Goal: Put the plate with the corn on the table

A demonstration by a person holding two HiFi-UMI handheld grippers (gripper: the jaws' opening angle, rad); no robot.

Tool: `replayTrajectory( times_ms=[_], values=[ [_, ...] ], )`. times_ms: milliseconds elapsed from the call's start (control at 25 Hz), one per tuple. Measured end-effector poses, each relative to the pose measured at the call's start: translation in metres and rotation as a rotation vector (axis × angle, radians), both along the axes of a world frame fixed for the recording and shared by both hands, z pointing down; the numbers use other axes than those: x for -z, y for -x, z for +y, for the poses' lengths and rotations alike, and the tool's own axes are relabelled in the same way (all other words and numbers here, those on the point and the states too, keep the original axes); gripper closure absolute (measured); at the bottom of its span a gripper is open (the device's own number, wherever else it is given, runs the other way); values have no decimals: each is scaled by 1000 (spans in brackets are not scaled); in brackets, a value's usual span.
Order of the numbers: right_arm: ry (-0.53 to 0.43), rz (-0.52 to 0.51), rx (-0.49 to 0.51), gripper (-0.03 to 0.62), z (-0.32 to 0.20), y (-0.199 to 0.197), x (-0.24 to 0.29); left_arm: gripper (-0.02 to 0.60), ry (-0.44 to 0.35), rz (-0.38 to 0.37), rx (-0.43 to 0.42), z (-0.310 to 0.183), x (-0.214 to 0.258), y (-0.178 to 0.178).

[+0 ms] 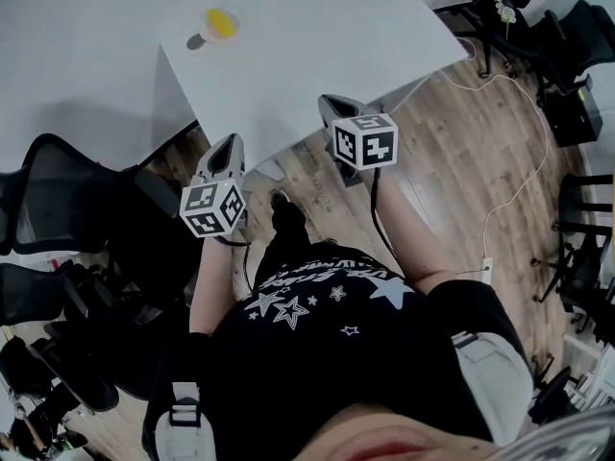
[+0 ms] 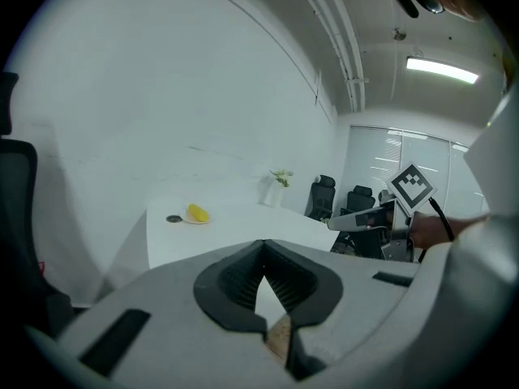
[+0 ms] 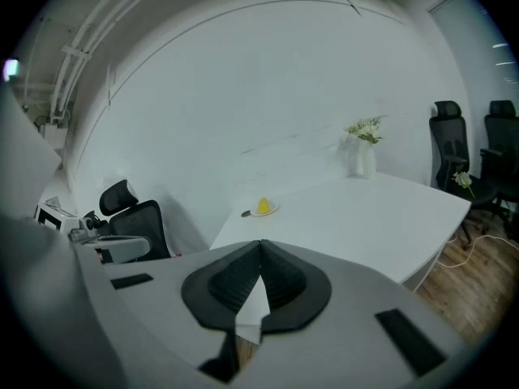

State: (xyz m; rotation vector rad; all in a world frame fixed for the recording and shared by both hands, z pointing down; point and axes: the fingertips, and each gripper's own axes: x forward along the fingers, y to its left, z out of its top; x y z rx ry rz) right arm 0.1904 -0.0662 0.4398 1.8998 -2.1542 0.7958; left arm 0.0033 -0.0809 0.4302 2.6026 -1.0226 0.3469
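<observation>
— How do your jaws stand?
— Both pairs pressed together on nothing; my left gripper (image 1: pixel 229 147) is centre-left of the head view, my right gripper (image 1: pixel 332 106) up and to its right.
— And the plate?
— Well apart from both, upper left of the frame; the plate (image 1: pixel 221 25) with the corn (image 1: pixel 222 21) sits on the table (image 1: pixel 317 36), at its far corner; my right gripper view has it dead ahead, my left has it left of centre; the corn's axis is too small to tell.
</observation>
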Motion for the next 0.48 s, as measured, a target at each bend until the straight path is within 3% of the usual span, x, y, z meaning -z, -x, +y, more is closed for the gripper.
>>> replayTrajectory(
  times_ms=[480],
  values=[
    [-58, -16, 1, 588, 128, 2, 25, 575, -64, -24, -3, 128, 32, 8]
  ],
)
